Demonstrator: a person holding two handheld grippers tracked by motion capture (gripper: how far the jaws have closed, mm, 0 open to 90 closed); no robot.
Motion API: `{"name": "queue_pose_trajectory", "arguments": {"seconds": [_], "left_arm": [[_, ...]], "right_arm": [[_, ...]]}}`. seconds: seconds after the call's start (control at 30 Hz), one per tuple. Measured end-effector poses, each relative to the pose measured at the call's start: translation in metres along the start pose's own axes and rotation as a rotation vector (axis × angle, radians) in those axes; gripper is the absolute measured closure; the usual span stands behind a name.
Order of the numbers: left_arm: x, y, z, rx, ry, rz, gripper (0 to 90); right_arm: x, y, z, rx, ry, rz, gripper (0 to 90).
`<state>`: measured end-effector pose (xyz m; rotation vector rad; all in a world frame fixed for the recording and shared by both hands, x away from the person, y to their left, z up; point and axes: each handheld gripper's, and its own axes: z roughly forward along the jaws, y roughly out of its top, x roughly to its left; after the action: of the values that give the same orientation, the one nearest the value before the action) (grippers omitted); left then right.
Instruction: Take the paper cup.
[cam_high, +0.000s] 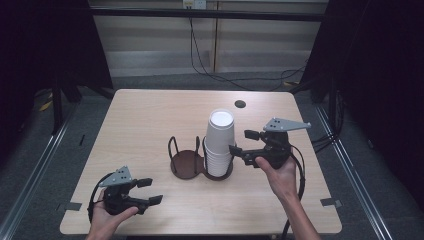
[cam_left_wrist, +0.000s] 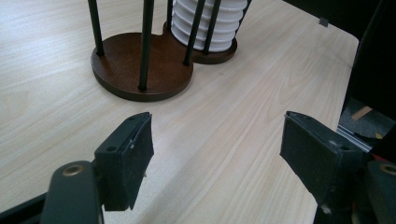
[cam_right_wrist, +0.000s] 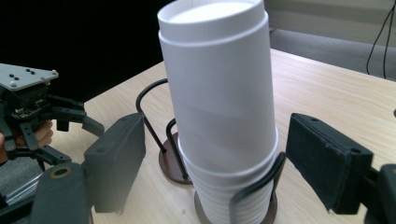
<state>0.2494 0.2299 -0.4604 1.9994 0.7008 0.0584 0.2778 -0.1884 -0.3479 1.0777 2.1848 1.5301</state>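
Straddling the upturned top cup with your right gripper (cam_right_wrist: 212, 158), jaws spread wide, pads off its sides.

Standing upright at frame centre, the paper cup stack (cam_high: 220, 142) is filling the holder's right bay; your left gripper (cam_high: 145, 191) is idling, gaping empty, lower left.

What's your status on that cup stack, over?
Right gripper open, jaws either side of the cup stack, not gripping. Left gripper open, empty, near table edge. Stack sits in the holder; its rods flank the cups.
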Motion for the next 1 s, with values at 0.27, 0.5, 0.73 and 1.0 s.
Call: {"name": "queue_pose_trajectory", "arguments": {"seconds": [0.27,0.5,0.73,1.0], "left_arm": [[0.0,0.0,0.001,0.009,-0.006,0.002,25.4],[0.0,0.0,0.001,0.012,-0.006,0.001,25.4],[0.0,0.0,0.002,0.015,-0.008,0.004,25.4],[0.0,0.0,0.002,0.016,-0.01,0.007,25.4]], "right_arm": [[0.0,0.014,0.011,0.009,0.006,-0.005,18.5],[-0.001,0.024,0.02,0.017,0.011,-0.003,16.8],[0.001,0.032,0.029,0.028,0.011,-0.02,16.3],[0.001,0.038,0.041,0.048,0.0,-0.029,15.5]]}}
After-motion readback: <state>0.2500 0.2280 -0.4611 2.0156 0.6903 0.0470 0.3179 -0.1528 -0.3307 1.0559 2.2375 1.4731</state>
